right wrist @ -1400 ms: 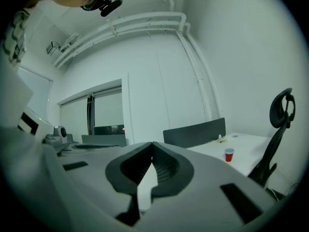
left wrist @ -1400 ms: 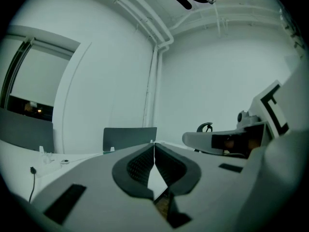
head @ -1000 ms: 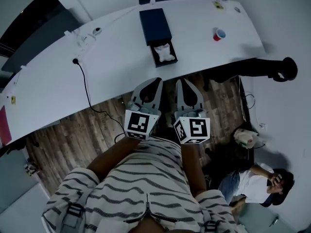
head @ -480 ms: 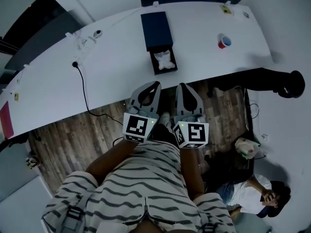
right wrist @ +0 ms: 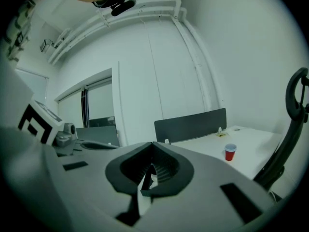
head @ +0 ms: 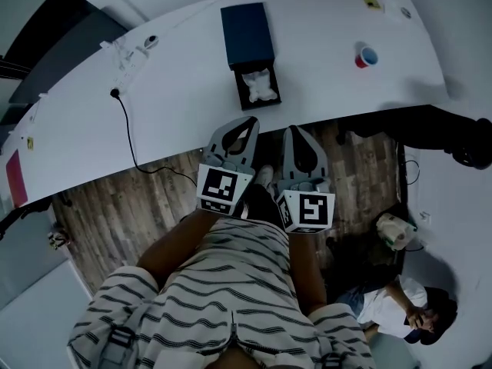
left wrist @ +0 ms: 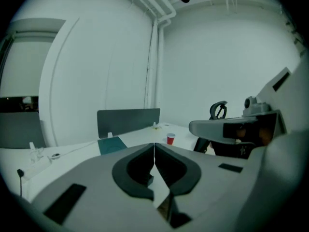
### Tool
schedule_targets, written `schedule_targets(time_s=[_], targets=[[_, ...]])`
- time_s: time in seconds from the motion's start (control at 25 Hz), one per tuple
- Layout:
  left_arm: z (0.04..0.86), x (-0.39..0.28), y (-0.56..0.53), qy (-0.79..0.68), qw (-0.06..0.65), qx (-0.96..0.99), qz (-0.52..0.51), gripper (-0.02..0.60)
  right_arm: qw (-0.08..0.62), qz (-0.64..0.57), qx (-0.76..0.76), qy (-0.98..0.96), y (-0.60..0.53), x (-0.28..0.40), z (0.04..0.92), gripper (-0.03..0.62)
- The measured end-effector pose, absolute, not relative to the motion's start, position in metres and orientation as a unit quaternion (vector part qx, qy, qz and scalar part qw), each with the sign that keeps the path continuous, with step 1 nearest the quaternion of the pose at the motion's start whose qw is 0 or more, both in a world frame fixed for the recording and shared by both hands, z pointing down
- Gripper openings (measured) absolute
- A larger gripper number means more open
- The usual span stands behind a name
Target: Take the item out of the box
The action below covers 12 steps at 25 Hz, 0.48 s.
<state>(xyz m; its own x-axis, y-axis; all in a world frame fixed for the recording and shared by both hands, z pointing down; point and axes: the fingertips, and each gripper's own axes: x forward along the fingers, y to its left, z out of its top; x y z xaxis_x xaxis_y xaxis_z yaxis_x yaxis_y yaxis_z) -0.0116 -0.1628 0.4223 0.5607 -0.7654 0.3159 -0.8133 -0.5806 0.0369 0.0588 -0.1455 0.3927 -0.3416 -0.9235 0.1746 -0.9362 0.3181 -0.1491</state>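
A dark blue box (head: pixel 257 89) lies open on the white table (head: pixel 177 106), near its front edge, with a white crumpled item (head: pixel 260 85) inside. Its dark blue lid (head: pixel 247 35) lies just behind it. My left gripper (head: pixel 247 126) and my right gripper (head: pixel 300 134) hover side by side over the floor, short of the table edge, both shut and empty. In the left gripper view the jaws (left wrist: pixel 154 148) meet tip to tip, with the lid (left wrist: pixel 112 144) beyond. The right gripper view shows closed jaws (right wrist: pixel 152 146) too.
A red cup (head: pixel 365 56) stands at the table's right, seen too as a cup (right wrist: pixel 230 152) in the right gripper view. A black cable (head: pixel 129 141) runs off the table's front. A dark chair (head: pixel 461 133) stands at right. A person (head: pixel 400 306) sits on the floor, lower right.
The view has shifted slightly, so the table and box sit a bit higher in the picture. Both grippers stay shut and side by side, edging a little toward the table.
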Motion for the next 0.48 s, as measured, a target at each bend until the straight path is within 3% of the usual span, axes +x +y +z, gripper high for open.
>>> schedule_targets(time_s=[0.48], targets=[[0.477, 0.008, -0.204, -0.435, 0.121, 0.862, 0.228, 0.026, 0.043, 0.137, 0.566, -0.812, -0.157, 0.081, 0.426, 0.018]])
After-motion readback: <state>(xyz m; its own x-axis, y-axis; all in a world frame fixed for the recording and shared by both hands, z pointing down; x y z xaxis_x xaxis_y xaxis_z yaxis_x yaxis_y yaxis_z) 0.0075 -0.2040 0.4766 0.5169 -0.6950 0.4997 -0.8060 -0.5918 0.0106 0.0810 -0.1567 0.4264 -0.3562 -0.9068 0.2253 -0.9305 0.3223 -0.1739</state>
